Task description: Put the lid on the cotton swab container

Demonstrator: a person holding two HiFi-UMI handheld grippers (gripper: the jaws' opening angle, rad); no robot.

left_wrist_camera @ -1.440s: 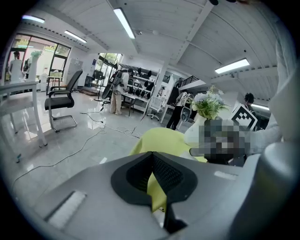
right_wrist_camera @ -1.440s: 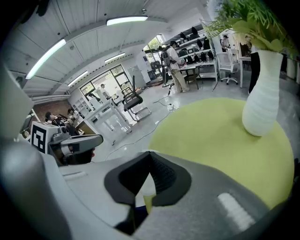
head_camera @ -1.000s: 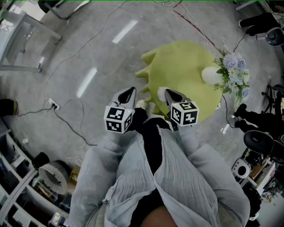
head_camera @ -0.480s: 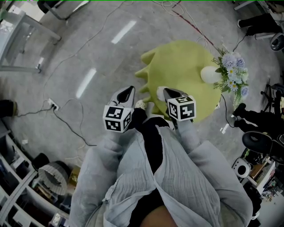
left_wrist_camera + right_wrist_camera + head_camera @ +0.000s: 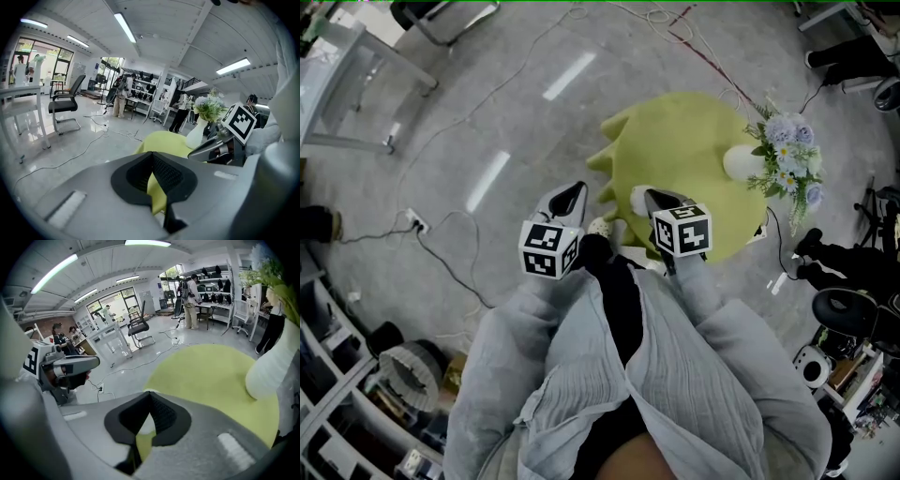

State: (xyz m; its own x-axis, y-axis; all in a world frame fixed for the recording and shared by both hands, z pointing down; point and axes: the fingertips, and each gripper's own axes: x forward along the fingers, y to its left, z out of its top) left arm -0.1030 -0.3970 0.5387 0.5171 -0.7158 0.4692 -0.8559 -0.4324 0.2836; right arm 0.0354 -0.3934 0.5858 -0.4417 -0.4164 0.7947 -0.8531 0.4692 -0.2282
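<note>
Both grippers are held low in front of the person's grey garment, the left gripper and the right gripper each with its jaws drawn together on nothing. A small white container sits at the near edge of the round table's yellow-green cloth, just beside the right gripper's tips; whether its lid is on cannot be told. A white vase of flowers stands at the far edge, well apart from it, and cables trail across the grey floor.
</note>
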